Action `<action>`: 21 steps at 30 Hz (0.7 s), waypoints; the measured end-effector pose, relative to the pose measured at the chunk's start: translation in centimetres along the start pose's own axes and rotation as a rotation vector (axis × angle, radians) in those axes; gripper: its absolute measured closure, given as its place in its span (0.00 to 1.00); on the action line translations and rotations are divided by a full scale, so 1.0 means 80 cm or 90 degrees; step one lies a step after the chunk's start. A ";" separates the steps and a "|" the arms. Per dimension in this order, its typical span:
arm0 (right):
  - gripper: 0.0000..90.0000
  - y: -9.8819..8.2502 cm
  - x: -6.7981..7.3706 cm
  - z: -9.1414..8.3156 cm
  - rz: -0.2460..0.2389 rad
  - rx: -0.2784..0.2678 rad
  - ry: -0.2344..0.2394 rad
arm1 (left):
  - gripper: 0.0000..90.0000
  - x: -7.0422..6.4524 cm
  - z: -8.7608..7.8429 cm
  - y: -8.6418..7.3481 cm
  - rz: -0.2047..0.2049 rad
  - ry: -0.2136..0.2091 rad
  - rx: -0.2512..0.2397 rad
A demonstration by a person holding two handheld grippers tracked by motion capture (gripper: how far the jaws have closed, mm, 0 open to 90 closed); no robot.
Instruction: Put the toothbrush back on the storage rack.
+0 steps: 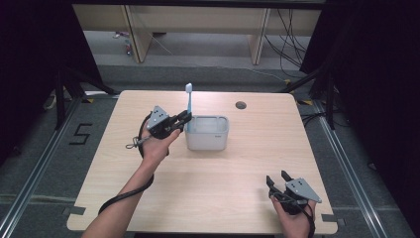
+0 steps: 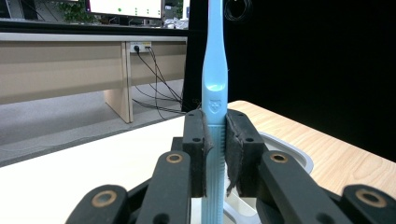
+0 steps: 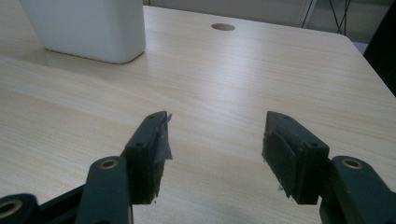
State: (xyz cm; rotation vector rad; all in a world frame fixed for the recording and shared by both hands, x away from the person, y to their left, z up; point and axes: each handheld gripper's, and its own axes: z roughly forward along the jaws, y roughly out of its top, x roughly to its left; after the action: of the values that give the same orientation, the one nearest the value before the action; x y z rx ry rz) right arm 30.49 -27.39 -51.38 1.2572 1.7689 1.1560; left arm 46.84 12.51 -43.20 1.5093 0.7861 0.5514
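A light blue toothbrush point(image 1: 189, 101) stands upright, bristle head at the top, at the left wall of a white rectangular tub point(image 1: 208, 133) in the middle of the table. My left gripper point(image 1: 184, 120) is shut on its handle; in the left gripper view the handle point(image 2: 215, 84) rises between the two black pads point(image 2: 196, 154), with the tub's rim point(image 2: 294, 154) just beyond. My right gripper point(image 1: 278, 178) rests near the table's front right corner, open, with bare wood between its fingers point(image 3: 149, 154). The tub point(image 3: 88, 28) shows at the far left of the right gripper view.
A round cable hole point(image 1: 240, 104) sits in the wooden table top point(image 1: 237, 163) at the back right of the tub. Desk legs and cables stand on the floor beyond the far edge. Dark curtains flank both sides.
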 end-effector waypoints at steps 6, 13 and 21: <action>0.46 0.001 0.000 0.000 0.001 0.003 0.002 | 0.87 0.000 0.001 -0.006 -0.003 0.001 0.006; 0.46 0.000 0.001 -0.001 0.000 0.004 -0.007 | 0.87 0.003 0.001 -0.008 -0.005 0.006 0.009; 0.46 0.000 0.003 -0.002 0.012 0.008 -0.005 | 0.87 0.003 0.002 -0.013 -0.007 0.007 0.018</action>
State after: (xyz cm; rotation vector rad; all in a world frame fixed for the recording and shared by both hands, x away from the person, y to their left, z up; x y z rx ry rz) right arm 30.32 -27.21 -51.31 1.2866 1.7638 1.1512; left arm 46.98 12.58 -44.27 1.5284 0.8124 0.5429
